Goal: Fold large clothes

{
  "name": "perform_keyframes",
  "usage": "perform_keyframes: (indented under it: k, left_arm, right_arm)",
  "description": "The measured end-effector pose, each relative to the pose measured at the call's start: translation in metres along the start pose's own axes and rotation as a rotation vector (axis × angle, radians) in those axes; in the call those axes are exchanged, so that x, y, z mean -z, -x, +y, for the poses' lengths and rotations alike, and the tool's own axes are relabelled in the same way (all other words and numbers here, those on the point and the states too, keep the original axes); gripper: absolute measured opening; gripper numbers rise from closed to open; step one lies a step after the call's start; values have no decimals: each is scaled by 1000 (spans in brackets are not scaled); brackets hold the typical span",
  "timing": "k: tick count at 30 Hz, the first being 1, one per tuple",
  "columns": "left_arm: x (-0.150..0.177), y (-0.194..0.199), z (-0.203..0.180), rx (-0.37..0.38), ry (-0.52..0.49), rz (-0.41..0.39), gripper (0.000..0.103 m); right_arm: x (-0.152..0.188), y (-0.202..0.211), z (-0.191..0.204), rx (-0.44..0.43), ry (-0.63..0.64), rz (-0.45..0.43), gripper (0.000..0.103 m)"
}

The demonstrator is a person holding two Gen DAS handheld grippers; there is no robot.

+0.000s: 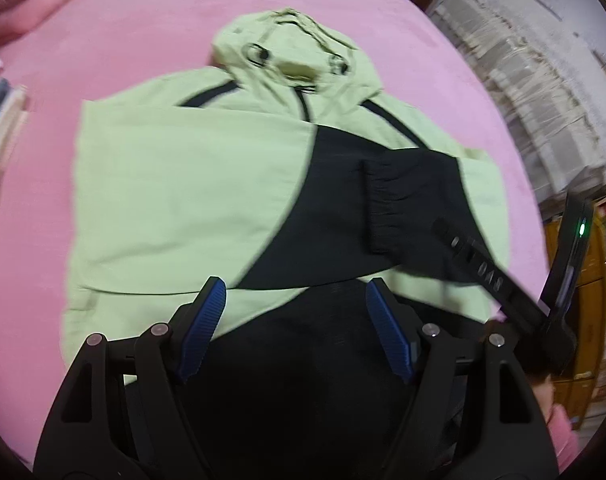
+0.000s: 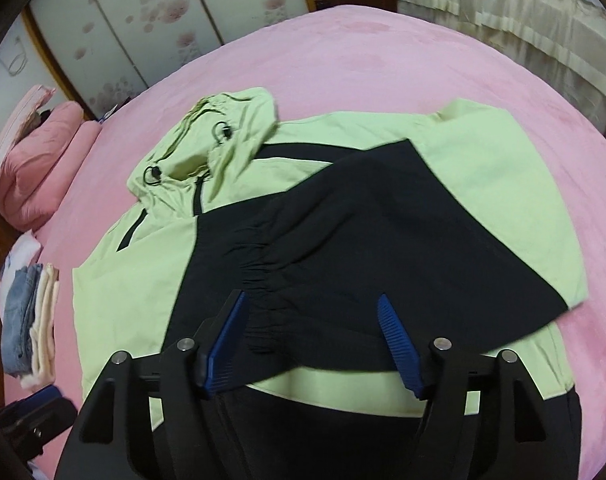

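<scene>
A bed (image 2: 383,80) covered in a pink plush blanket fills the room's middle. Beyond it stands a wardrobe (image 2: 151,20) with pale sliding doors printed with pink blossoms in brown wooden frames. A beige fringed cloth (image 2: 503,12) hangs at the far right. Pink pillows (image 2: 39,160) are heaped at the bed's left edge, and near them lies a stack of folded clothes (image 2: 27,320). In the left wrist view, pale wrapped bundles (image 1: 535,80) stand against a white wall, beside a yellow wooden cabinet (image 1: 587,300).

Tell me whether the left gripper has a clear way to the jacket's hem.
Probably yes: the left gripper hangs open above the jacket, its black hem right below the jaws, with nothing between.
</scene>
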State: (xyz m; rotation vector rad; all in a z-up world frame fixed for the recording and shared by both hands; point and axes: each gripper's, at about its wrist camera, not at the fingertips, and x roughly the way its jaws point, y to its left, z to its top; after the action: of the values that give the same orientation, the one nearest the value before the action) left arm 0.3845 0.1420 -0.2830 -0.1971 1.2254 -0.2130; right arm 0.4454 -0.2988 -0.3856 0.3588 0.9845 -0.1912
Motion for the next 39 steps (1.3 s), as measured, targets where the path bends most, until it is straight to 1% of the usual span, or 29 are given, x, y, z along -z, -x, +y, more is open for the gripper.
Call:
perform_keyframes:
  k: [2, 4, 6, 8, 9, 10, 11, 12, 14, 17, 18, 20, 22, 24, 28, 33, 37, 38, 39]
  left_arm:
    - [-2, -16, -10, 37, 37, 17, 69]
    - [-4, -32, -19, 73, 80, 41, 66]
    - [-5, -52, -30, 134, 137, 67, 60]
    - [-4, -70, -40, 198, 191, 66, 56]
    - [-4, -80, -43, 213, 216, 68, 54]
    - [-5, -90, -46, 223, 240, 75, 52]
    - [-5, -102, -50, 236, 270, 87, 46]
    - [-4, -110, -53, 238, 290, 95, 44]
    - [-5, -126, -60, 234, 326, 105, 43]
    - [-6, -146, -71, 228, 379, 99, 43]
    - [-6, -150, -71, 223, 392, 97, 43]
    - [-8, -163, -78, 190, 417, 92, 43]
    - [-11, -171, -81, 154, 416, 92, 43]
    - [-14, -180, -93, 100, 408, 91, 43]
    - [-20, -190, -116, -4, 407, 100, 43]
    - [-28, -203, -142, -104, 410, 124, 43]
    - [-33, -211, -157, -143, 478, 142, 43]
    - [-34, -213, -161, -151, 480, 136, 43]
    - [-36, -216, -167, -153, 481, 117, 41]
  right_arm:
    - [6, 7, -14, -3, -17, 17, 72]
    - [11, 8, -25, -6, -25, 41, 73]
    - [18, 8, -36, -13, -29, 75, 73]
    - [27, 9, -48, -26, -20, 114, 73]
    - [30, 10, -54, -31, -13, 126, 73]
    - [34, 12, -61, -32, -8, 132, 73]
    - [39, 16, -70, -34, -2, 136, 73]
    - [42, 16, -77, -40, 2, 136, 73]
    - [49, 24, -93, -39, 12, 136, 73]
    - [56, 31, -115, 1, 53, 116, 73]
    - [58, 33, -120, 16, 70, 111, 73]
    - [59, 32, -132, 50, 117, 113, 73]
    - [59, 28, -146, 73, 155, 123, 73]
    - [58, 27, -157, 82, 164, 126, 73]
    - [54, 26, -186, 76, 149, 134, 73]
    - [50, 32, -204, 73, 146, 126, 76]
    - [54, 38, -213, 61, 142, 126, 77]
    - [53, 36, -211, 61, 143, 127, 77]
    - [55, 37, -213, 57, 141, 129, 77]
